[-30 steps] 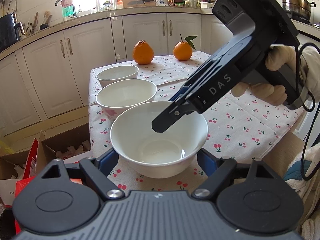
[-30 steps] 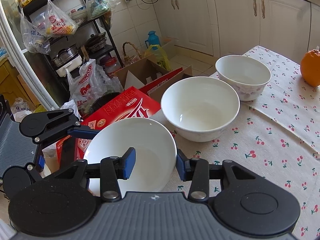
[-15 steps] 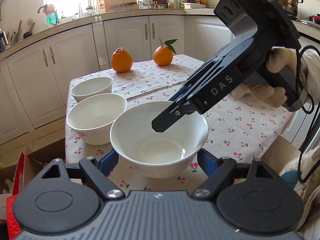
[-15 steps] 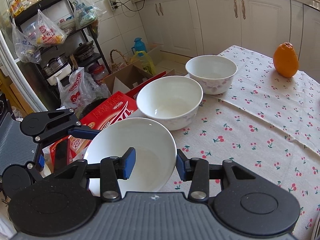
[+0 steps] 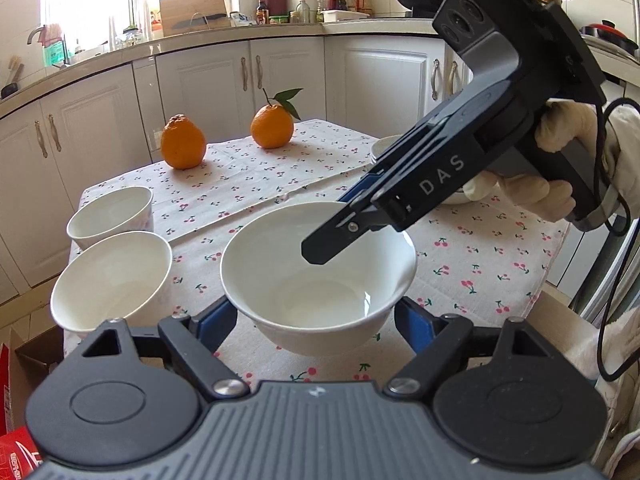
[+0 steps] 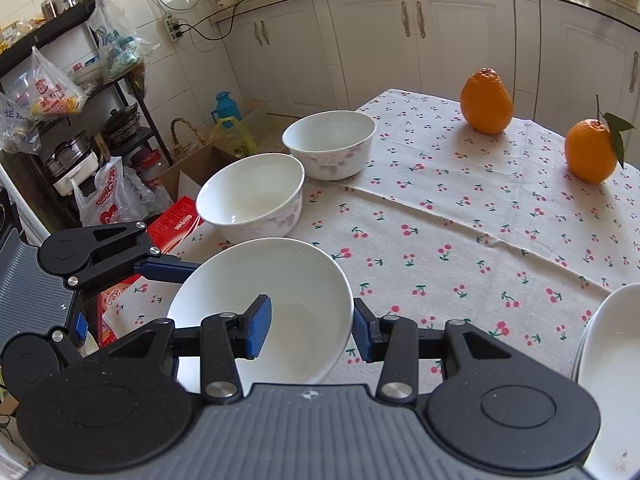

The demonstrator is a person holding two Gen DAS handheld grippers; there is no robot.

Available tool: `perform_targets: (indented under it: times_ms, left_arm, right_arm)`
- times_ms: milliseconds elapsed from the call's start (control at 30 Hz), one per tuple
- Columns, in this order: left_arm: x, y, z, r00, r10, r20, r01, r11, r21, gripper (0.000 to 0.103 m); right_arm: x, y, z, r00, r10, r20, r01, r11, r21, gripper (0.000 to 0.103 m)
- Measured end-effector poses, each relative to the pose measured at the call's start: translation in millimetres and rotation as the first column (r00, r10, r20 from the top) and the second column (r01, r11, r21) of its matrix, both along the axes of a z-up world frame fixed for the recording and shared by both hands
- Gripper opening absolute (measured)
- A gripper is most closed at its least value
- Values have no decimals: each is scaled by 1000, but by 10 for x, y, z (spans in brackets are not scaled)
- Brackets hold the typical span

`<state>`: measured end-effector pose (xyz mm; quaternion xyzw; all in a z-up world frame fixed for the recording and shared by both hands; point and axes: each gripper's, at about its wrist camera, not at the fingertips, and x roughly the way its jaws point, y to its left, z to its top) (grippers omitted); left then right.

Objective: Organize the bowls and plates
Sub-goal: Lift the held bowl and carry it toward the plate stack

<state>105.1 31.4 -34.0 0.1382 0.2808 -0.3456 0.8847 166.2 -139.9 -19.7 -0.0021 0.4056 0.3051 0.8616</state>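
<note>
Presumably the white bowl [image 5: 318, 276] is glazed ceramic: rigid, moderately heavy for its size, slick on the surface and liable to chip or shatter if dropped or knocked against another dish. Its wall is thin and flares toward the rim, so the sound places to take hold are the rim, pinched inside and out, or the lower wall, clasped from both sides. Both methods appear in use. The right gripper [image 6: 312, 330] pinches the rim, one blue pad inside the bowl and one outside, with its jaws drawn nearly together on the thin wall. The left gripper [image 5: 316, 320] brackets the lower body with its jaws spread wide, a blue pad at each flank (whether those pads actually press on the glaze cannot be told from either view). The bowl hangs above the near part of the cherry-print tablecloth [image 6: 460, 220], tilted slightly in the right wrist view. It is plain white inside and out, empty, with a glossy sheen and a small foot. Two similar bowls, a nearer bowl [image 6: 250, 198] and a farther bowl [image 6: 330, 144], both with faint pink flowers, stand near the table's edge. A stack of white dishes [image 6: 608, 360] shows at the right, and two oranges [image 6: 486, 100] sit at the far side.
</note>
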Motion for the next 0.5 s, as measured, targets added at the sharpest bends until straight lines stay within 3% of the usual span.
perform_targets:
  times_ms: [500]
  left_arm:
    - [158,-247,-139,999,-38,-30,37,999,-6,85]
  right_arm:
    - [52,-264,-121,997,-71,-12,71,997,-16,48]
